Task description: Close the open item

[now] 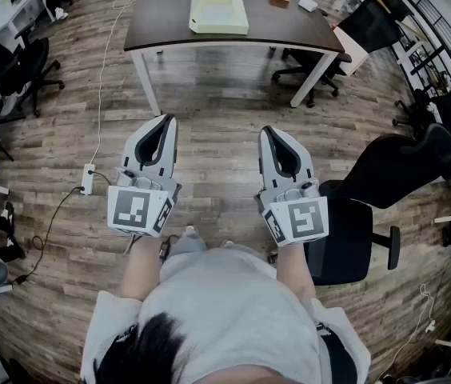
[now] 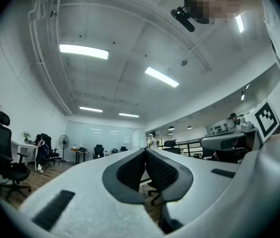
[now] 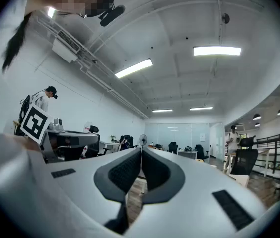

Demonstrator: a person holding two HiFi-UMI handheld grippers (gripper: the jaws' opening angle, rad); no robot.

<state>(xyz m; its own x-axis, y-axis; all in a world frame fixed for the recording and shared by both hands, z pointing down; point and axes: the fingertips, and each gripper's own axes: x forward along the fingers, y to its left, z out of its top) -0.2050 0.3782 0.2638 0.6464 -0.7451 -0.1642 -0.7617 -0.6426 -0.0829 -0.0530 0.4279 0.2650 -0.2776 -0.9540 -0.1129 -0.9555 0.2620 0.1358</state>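
Cream case (image 1: 219,14) is sitting open on the dark table (image 1: 161,22), well ahead of both grippers. Its base is lying flat, its longer side along the tabletop, and its lid is standing at its left end. Left gripper (image 1: 164,120) and right gripper (image 1: 267,131) are hovering over plank floor (image 1: 209,86), jaws pressed together, empty. Office chairs (image 1: 401,166) are standing around.

Open office. Wood-plank floor (image 1: 209,110). Dark table (image 1: 161,18) on white legs at the far end, black swivel chairs (image 1: 401,166) to either side. Power strip (image 1: 88,179) and cable (image 1: 102,78) on the floor, left. White ceiling (image 2: 130,38), strip lights (image 2: 84,51) on. Glazed partition (image 2: 100,135) and pedestal fan (image 2: 63,144) at the back.
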